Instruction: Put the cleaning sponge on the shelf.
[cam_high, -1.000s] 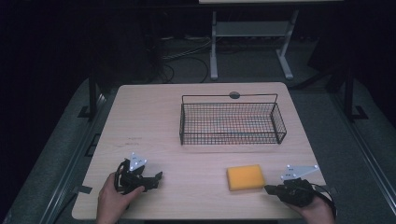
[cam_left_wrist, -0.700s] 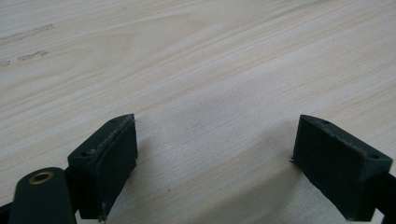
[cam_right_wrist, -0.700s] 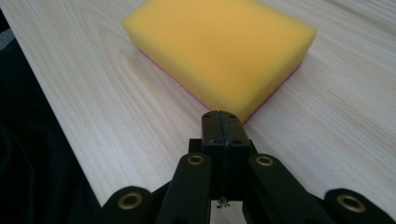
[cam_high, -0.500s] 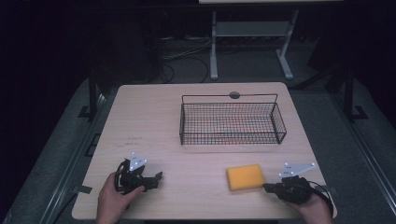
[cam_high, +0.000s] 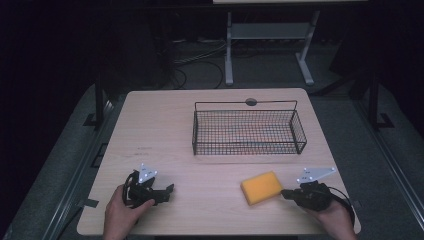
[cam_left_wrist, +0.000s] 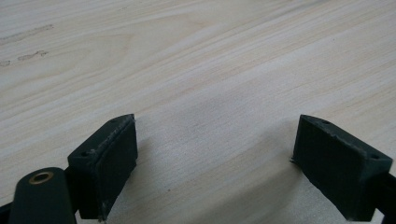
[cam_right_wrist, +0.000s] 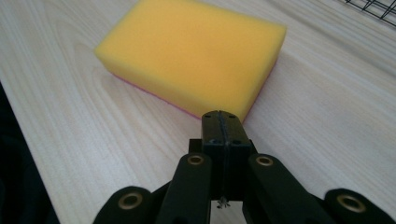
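Jaws pressed together on my right gripper (cam_high: 286, 194), its tip just beside the yellow sponge (cam_high: 261, 187) at nine o'clock; my left gripper (cam_high: 167, 190) lay low on the table (cam_high: 160, 125), jaws wide.

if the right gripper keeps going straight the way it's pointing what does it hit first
Most likely the yellow sponge: the shut right gripper points at its near corner, with bare table around; whether the tips already touch it is unclear.
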